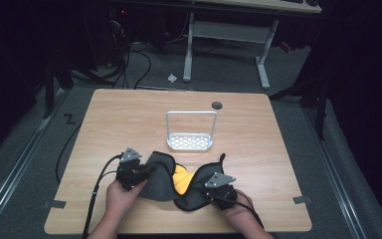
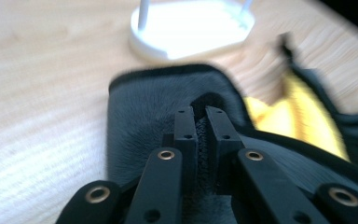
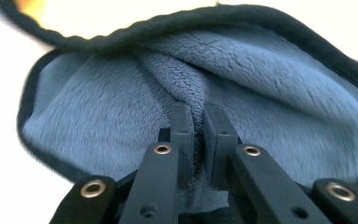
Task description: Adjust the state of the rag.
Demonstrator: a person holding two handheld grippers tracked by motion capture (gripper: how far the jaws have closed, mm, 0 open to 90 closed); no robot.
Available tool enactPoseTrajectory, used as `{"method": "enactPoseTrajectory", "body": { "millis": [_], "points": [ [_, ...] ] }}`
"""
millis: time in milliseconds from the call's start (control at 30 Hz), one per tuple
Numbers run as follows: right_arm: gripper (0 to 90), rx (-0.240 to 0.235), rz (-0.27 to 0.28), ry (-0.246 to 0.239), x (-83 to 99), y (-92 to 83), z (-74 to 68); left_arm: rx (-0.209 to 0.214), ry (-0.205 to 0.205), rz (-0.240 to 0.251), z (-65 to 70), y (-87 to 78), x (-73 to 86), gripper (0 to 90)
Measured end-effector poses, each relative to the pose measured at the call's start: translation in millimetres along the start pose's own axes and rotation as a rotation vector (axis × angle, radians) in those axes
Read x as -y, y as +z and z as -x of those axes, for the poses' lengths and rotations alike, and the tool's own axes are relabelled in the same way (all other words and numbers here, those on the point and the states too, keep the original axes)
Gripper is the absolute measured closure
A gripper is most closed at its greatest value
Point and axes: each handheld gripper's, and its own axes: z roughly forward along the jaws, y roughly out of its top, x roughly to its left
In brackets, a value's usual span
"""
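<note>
A dark grey fleece cloth with a yellow inner side and black trim lies bunched near the table's front edge. My left gripper pinches the cloth's left end; in the left gripper view its jaws stand nearly together with a fold of the cloth between the pads, gripper. My right gripper pinches the cloth's right end; in the right gripper view a ridge of cloth is squeezed between the jaws, gripper. A person's hands hold both grippers.
A white wire rack with a perforated base and a tall hoop handle stands just behind the cloth, also white rack in the left gripper view. A round grommet hole sits at the table's far side. Cables trail off the left front edge.
</note>
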Motion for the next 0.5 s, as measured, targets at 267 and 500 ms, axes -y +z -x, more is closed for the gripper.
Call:
{"method": "enactPoseTrajectory", "body": {
  "millis": [267,500],
  "points": [
    [84.0,0.195,-0.005,0.108,2.1,5.8,62.6,0.120,0.023,0.014,23.2,-18.8,24.0,83.6],
    [70.9,0.235,0.004,0.209,7.3,-0.7,96.8,0.176,0.113,-0.112,53.1,-1.0,59.7,82.5]
  ]
}}
